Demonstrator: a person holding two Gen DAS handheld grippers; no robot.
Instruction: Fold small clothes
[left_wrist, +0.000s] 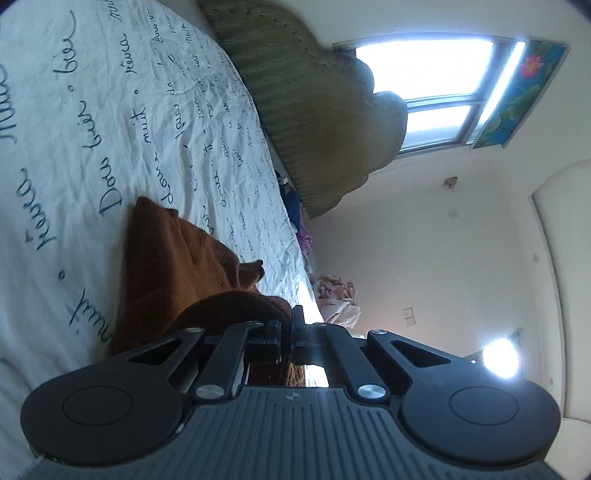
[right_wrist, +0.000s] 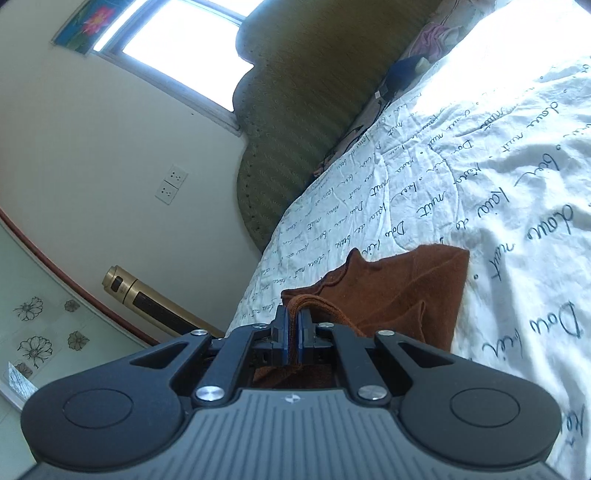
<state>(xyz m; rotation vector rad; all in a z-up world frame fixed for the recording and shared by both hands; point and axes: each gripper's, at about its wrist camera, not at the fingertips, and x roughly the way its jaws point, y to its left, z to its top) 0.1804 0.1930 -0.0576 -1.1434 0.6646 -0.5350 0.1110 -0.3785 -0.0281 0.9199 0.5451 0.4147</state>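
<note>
The jaws of the right gripper (right_wrist: 291, 325) are pressed together on a bunched edge of the rust-brown, soft knit small garment (right_wrist: 406, 295), and the jaws of the left gripper (left_wrist: 286, 325) pinch another edge of the same cloth (left_wrist: 177, 266). Beyond both sets of jaws the garment trails down onto the bed, lying on a crumpled white bedsheet printed with dark cursive writing (right_wrist: 498, 184). Farther out stand an olive-green ribbed upholstered headboard (left_wrist: 303, 110) and a bright window (left_wrist: 436, 81).
</note>
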